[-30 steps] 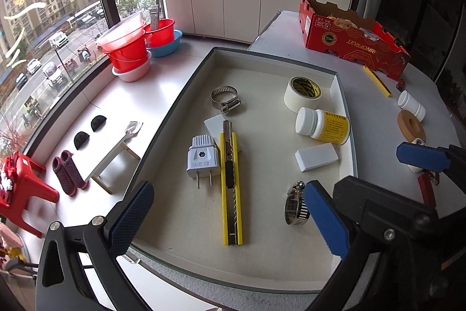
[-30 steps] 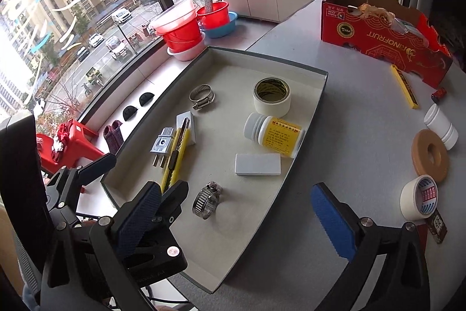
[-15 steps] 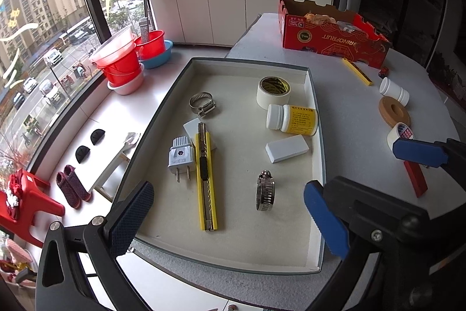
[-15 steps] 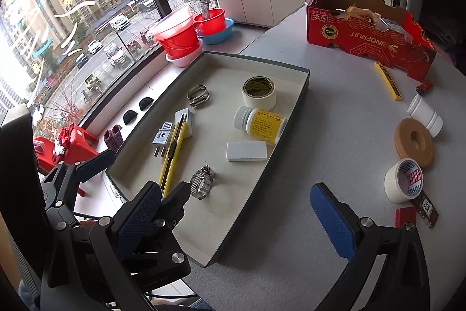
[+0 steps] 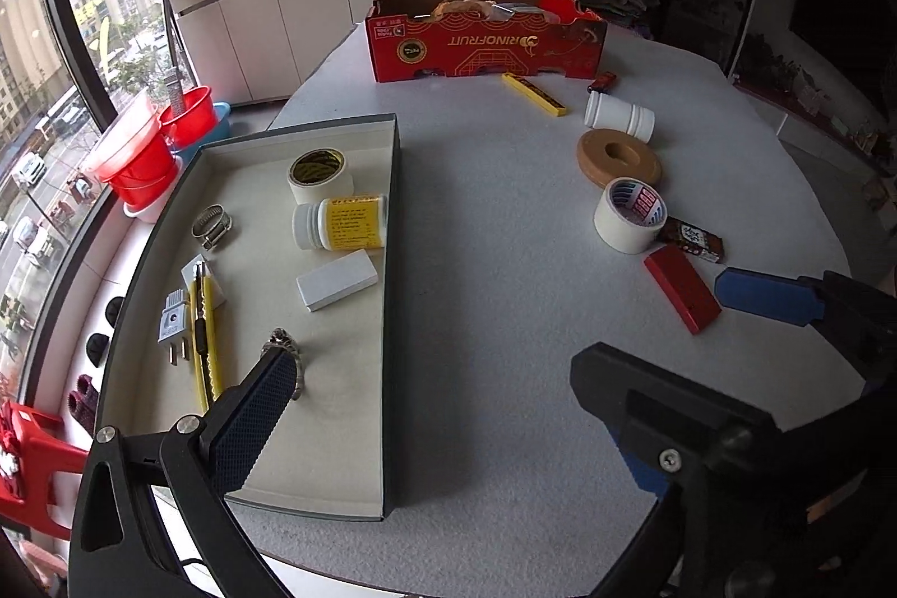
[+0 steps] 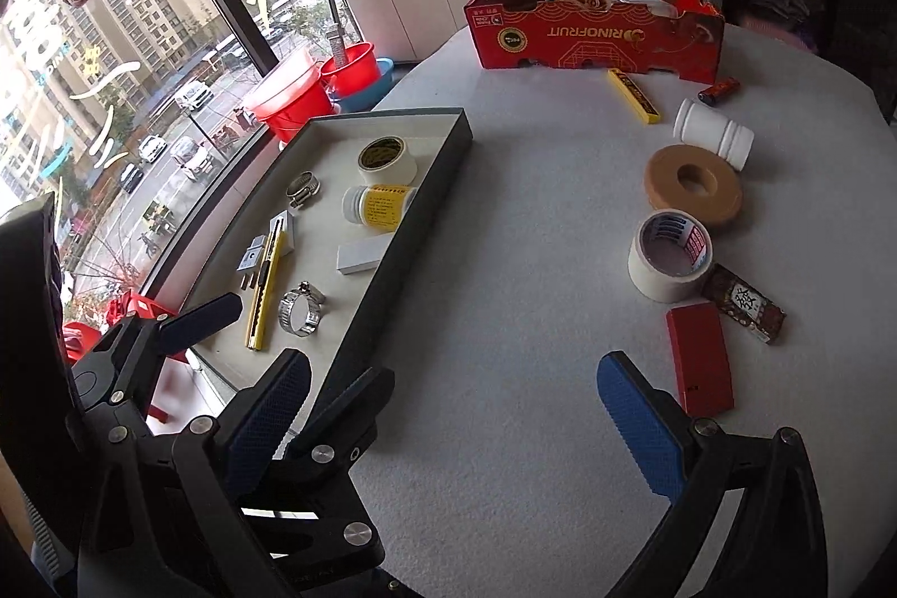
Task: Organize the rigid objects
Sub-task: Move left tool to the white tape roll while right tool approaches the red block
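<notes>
The tray (image 5: 391, 228) sits at the tabletop's (image 5: 493, 318) left edge, holding tape, a bottle (image 5: 340, 222), a white block, two hose clamps, a plug and a yellow knife (image 5: 203, 334). The left gripper (image 5: 443, 424) hangs just right of the tray, jaws apart and empty. Well right of the tray lie a tape roll (image 6: 669, 256) and red block (image 6: 699, 358) (loose, untouched). The right gripper (image 6: 454, 421) hovers near that block, jaws apart.

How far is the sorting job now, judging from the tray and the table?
Partly done: the tray already holds the yellow bottle, knife and clamps. Both hand-held grippers, left and right, are open and empty. The red block and white tape remain outside.
</notes>
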`<state>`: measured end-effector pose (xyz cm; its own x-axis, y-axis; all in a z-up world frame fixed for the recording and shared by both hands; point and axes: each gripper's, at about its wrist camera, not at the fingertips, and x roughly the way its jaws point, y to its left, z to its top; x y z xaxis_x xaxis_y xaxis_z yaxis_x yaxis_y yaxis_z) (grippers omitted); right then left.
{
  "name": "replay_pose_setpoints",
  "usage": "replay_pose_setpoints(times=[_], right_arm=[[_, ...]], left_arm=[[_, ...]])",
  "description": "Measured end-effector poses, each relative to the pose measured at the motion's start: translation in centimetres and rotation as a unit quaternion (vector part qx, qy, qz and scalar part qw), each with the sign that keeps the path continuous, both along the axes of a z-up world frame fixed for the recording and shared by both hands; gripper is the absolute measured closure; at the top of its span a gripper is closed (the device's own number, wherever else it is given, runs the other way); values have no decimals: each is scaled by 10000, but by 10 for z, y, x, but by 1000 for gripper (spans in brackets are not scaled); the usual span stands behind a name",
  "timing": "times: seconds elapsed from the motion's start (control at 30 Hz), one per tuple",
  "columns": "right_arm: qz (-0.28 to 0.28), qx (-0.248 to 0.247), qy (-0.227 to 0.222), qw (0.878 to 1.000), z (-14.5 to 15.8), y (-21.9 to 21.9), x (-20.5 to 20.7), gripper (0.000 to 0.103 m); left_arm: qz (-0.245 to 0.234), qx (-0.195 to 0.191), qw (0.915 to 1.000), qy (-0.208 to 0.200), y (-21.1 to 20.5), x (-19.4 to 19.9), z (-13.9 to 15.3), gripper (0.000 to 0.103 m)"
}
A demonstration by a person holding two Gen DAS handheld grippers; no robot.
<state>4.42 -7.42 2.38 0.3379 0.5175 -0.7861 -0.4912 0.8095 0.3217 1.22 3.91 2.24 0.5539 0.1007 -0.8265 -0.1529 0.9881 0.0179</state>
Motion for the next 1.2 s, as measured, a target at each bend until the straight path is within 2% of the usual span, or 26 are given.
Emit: replay_pose_setpoints(times=[0.13,0.27,0.33,0.43,0.47,0.8,0.93,1.07,1.2], right_arm=[[-898,26,95,9959,-14,-67,7,0],[-1929,112,508,9798,-42,-136,14,0],[-2246,167,715,9717,-55,-161,15,0],[-2584,178,846,9622,-70,-187,11,0],[-2572,315,730,9631,-69,-192,8,0],[-2275,-215,449,9725,-71,-186,4,0],[-2184,-330,344,9747,-73,-181,2,0],[-2122,-571,328,9750,-74,-174,3,0],[-1827,-1069,299,9769,-76,-161,5,0]], left_arm=[[-377,-129,9990,210,-37,22,-11,0],[-458,-50,9984,332,-63,49,-21,0],[-474,-155,9982,345,-72,64,-23,0],[-416,-19,9987,296,-82,88,-27,0],[-393,44,9988,302,-85,96,-29,0],[-152,201,9986,458,-87,151,-57,0],[-218,48,9988,441,-76,153,-62,0],[-77,328,9989,323,-63,150,-61,0],[-47,11,9989,469,-50,154,-70,0]])
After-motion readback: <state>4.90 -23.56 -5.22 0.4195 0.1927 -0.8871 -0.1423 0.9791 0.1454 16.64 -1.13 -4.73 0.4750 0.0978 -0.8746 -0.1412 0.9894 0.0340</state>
